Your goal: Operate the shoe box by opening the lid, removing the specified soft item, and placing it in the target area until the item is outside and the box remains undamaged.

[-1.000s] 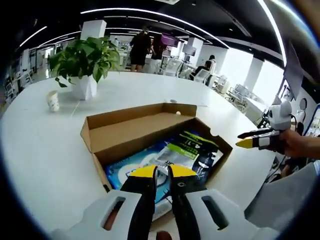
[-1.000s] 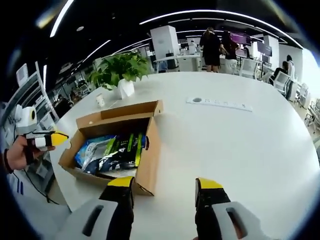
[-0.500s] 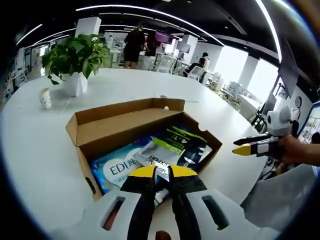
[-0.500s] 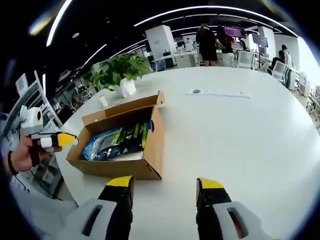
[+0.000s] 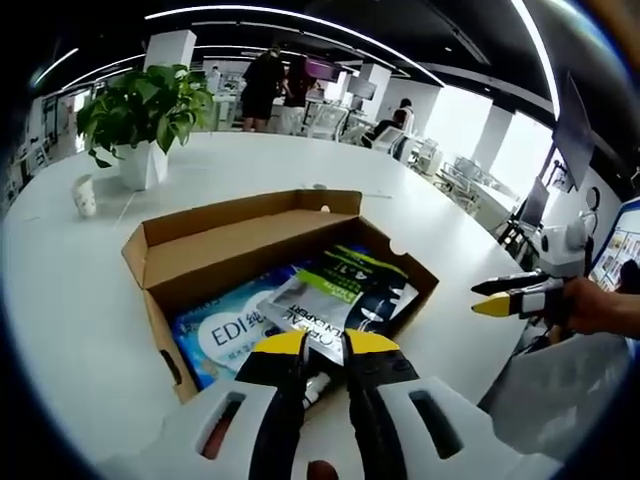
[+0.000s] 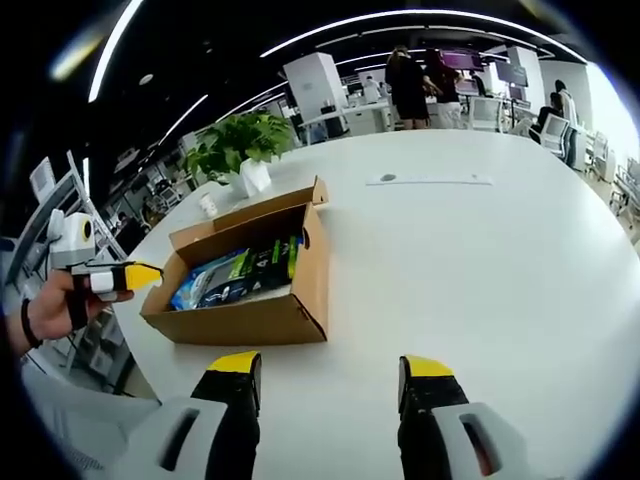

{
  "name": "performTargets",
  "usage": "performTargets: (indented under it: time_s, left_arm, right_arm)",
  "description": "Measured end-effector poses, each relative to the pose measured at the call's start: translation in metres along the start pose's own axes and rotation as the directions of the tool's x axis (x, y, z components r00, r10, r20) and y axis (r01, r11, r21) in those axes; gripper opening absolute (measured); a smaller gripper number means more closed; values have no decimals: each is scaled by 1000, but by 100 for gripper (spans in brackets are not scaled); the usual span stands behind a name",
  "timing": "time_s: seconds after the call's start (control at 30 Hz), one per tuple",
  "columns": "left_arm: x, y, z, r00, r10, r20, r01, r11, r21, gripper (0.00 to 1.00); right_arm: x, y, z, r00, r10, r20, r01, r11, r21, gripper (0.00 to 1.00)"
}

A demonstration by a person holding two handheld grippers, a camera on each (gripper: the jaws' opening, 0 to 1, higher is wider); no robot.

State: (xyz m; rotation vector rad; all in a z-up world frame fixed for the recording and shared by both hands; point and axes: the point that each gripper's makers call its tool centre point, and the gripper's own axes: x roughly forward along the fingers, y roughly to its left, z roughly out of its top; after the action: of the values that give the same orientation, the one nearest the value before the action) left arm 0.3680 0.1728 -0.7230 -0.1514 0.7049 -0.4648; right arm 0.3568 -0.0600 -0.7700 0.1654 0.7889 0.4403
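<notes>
Large white desk carries everything. Open cardboard shoe box sits on it, straight ahead of the left hand-held gripper and just past its tips; in the right gripper view the shoe box lies ahead and left of the right hand-held gripper, apart from it. Box long axis runs left-right across the left gripper view; lid flap is folded open on the far side, standing behind the cavity.

Inside the box: blue soft pack at the left half, lying flat, printed "EDI". A dark pouch with green-yellow stripe lies over the right half, its long axis running diagonally from near the left gripper tips toward the far right corner. Both are in the box, nothing is out on the desk.

Left hand-held gripper: yellow-tipped jaws nearly together, narrow gap, nothing between them, hovering above the near box edge. Right hand-held gripper: jaws wide apart, empty, over bare desk.

Potted plant stands far left beyond the box, small paper cup beside it.
</notes>
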Motion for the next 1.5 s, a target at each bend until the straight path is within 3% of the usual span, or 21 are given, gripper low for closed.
performTargets:
  time_s: [0.3,0.73,1.5]
  left_arm:
    - [2,3,-6,999,-1,-33,0,1000,-6,16]
    - [8,11,-10,998,8,-66,-10,1000,-30,18]
    - [31,22,-18,995,-6,-103,-8,991,-133,18]
  right_arm:
    - [-3,3,-3,999,2,35,-4,999,37,53]
    - [-4,9,-6,999,23,34,-24,999,43,54]
    - [-9,8,-6,999,17,44,-19,999,45,54]
